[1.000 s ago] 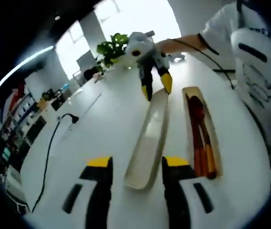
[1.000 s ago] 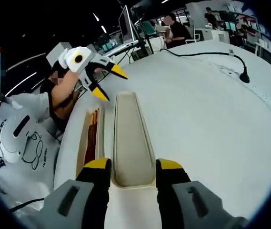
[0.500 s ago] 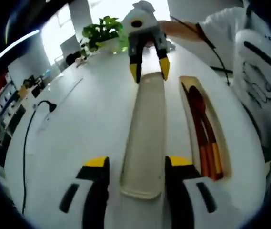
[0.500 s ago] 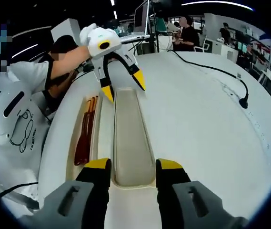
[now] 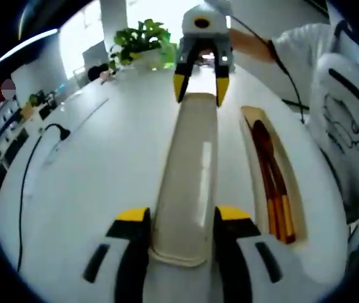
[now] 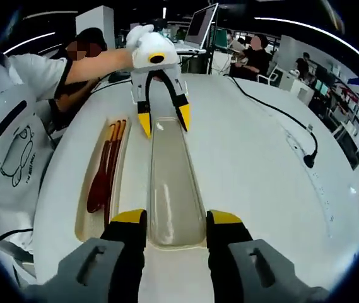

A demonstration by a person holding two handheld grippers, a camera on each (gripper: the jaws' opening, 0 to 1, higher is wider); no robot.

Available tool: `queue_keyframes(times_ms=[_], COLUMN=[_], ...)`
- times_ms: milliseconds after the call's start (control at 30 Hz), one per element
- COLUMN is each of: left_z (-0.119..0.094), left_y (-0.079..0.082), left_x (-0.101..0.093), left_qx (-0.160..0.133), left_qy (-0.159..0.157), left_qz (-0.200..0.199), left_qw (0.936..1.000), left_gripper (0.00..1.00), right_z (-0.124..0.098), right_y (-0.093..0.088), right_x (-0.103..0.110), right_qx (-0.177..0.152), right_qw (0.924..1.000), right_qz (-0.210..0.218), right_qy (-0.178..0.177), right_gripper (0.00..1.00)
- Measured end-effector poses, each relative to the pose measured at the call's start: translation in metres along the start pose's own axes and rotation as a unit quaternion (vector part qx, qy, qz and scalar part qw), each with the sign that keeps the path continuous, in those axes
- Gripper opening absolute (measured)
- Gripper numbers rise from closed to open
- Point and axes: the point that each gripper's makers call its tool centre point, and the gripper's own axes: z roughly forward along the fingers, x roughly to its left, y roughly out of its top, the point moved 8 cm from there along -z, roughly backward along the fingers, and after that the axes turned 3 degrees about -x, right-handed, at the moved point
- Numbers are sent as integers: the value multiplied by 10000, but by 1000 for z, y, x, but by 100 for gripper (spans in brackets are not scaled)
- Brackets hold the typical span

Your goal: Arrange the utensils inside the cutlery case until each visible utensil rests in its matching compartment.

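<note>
A white table [image 5: 103,170] carries a lid [image 5: 188,170], utensil tray [image 5: 296,202], probably a cable [image 5: 24,183].

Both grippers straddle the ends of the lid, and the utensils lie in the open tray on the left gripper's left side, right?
Not quite: in the left gripper view the utensils lie in the tray on the right of the lid. The rest holds.

Nothing really readable here, just a few dark letters at the edge of the person's white T-shirt [image 6: 5,136] in the right gripper view, too cut off to make out.
</note>
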Motion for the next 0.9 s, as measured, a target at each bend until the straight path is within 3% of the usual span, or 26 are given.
queue_keyframes(times_ms=[200,333,567,900], left_z=[-2,-17,-47,-56], left_y=[4,14,34,35], left_x=[-3,-8,-34,-65], left_qx=[66,23,-35,-28], left_qy=[211,429,761,836], left_qz=[292,442,769,781], left_qw=[9993,9981,9941,9934], left_gripper=[41,41,40,40], right_z=[-2,-7,-22,-30], right_y=[3,7,22,23], right_x=[2,6,21,46], right_qx=[-18,-112,-383,-441], right_qw=[9998,9993,9976,9968], right_qz=[-159,-250,-478,-618], right_qy=[-146,-250,-315,-247], right_gripper=[38,38,38,38])
